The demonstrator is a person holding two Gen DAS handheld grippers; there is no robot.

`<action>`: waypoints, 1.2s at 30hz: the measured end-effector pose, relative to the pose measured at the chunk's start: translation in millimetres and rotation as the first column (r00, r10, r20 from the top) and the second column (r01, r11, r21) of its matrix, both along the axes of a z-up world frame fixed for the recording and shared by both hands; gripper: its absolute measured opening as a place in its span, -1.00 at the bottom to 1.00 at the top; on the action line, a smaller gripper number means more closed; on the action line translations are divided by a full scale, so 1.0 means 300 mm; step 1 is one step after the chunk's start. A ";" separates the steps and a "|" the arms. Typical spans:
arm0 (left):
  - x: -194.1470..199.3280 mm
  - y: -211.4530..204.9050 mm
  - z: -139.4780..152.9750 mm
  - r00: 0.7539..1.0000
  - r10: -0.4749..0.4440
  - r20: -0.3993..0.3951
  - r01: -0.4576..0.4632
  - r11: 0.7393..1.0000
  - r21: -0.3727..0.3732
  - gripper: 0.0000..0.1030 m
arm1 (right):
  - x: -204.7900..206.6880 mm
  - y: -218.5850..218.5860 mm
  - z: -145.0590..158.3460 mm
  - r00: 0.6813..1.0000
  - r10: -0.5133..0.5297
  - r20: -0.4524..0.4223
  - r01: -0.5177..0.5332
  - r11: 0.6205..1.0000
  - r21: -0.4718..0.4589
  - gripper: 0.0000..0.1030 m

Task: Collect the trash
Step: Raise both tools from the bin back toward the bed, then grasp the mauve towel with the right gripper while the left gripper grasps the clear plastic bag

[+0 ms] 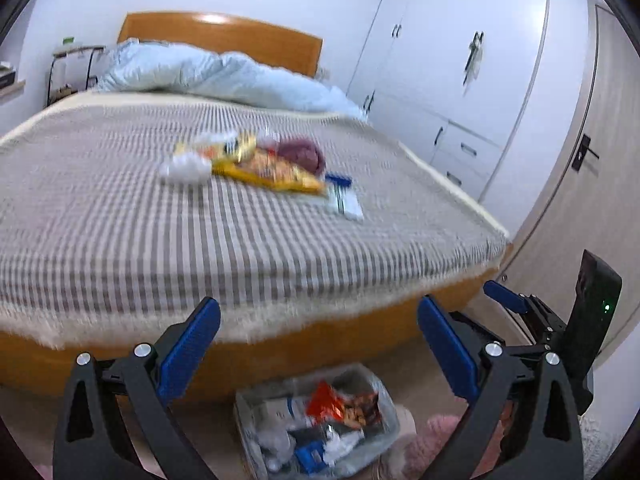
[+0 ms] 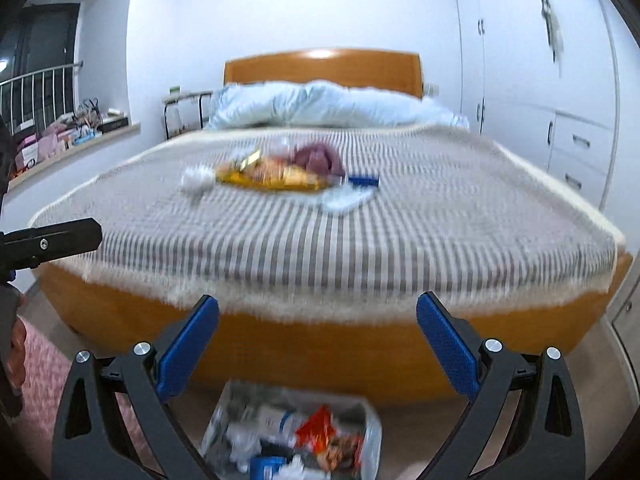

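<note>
Both tongs released, empty. I aim right gripper (image 2: 318,344) at yellow snack bag (image 2: 272,178), 12 o'clock on bed (image 2: 360,248): light, crinkly, probably slippery; pinch edge.

left gripper (image 1: 320,336) fingers apart, empty | trash pile (image 1: 260,164) on bed (image 1: 120,220), blurred, perhaps wrappers

Grey-striped bedspread (image 2: 320,240), yellow wrapper (image 2: 272,179), blue fingers (image 2: 188,350)
</note>
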State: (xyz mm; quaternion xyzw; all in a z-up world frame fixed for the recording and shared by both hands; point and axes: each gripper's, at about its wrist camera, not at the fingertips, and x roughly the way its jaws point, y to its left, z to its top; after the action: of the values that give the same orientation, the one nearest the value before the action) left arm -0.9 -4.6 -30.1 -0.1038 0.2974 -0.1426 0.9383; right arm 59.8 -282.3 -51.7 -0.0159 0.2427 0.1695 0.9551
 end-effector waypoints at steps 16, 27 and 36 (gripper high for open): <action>0.271 0.054 0.200 0.987 0.062 0.150 -0.063 0.998 0.006 0.86 | 0.293 0.072 0.258 0.980 0.022 0.195 -0.034 0.998 0.056 0.85; 0.485 0.070 0.223 0.986 0.052 0.158 -0.064 0.995 0.073 0.86 | 0.500 0.074 0.264 0.979 0.006 0.204 -0.023 0.997 0.078 0.85; 0.662 0.102 0.209 0.993 0.057 0.104 -0.069 0.991 0.117 0.86 | 0.762 0.115 0.198 0.996 -0.077 0.044 0.077 0.997 0.007 0.85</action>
State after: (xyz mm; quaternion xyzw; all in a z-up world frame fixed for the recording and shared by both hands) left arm 197.6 26.0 32.6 -0.0491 0.2544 -0.0995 0.9607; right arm 288.3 -247.9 7.8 -0.0076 0.2215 0.1327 0.9661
